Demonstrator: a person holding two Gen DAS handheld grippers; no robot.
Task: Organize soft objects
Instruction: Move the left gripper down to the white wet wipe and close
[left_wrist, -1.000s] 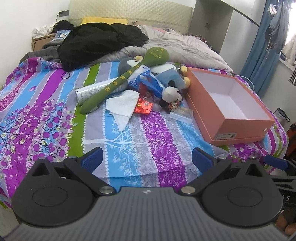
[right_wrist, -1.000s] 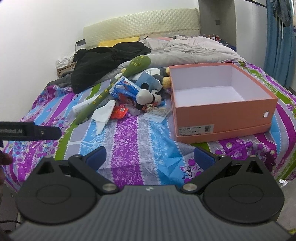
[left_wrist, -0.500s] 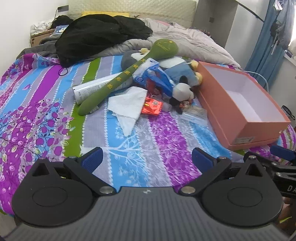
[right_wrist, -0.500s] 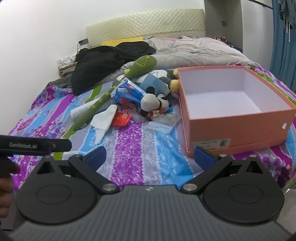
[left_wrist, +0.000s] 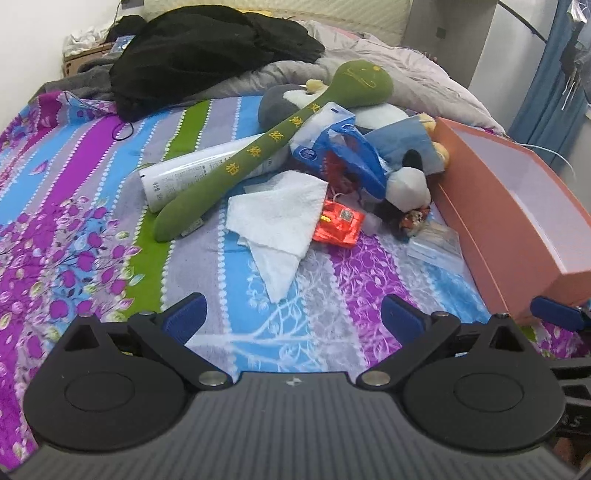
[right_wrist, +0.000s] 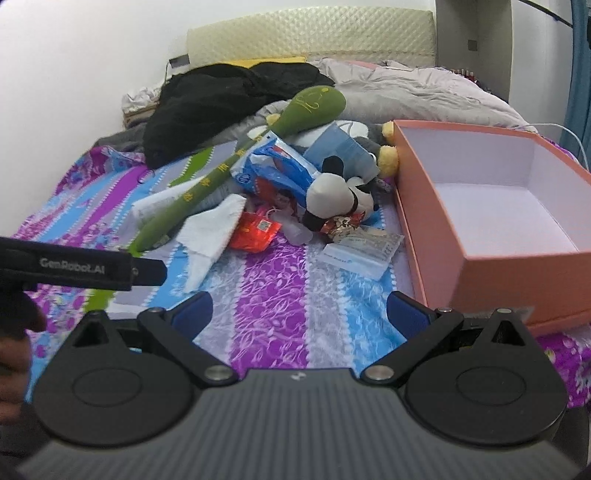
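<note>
1. Left gripper (left_wrist: 291, 314) and right gripper (right_wrist: 301, 308): jaws spread wide, holding nothing, over the patterned bedspread (left_wrist: 74, 229).
2. Long green plush (left_wrist: 258, 158), fuzzy panda toy (right_wrist: 332, 195), crumpled tissue (left_wrist: 280, 218) heaped left of the rigid orange box (right_wrist: 491, 206).
3. Glossy red wrapper (left_wrist: 340, 221) touches the tissue.

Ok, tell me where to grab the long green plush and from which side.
Grip the long green plush on its thin stem near the tapered near end, probably with the left gripper, which is open and nearest. That end lies bare on the bedspread, free of the white tissue; the bulbous head rests on the pile. Come down from above, jaws across the stem.
</note>
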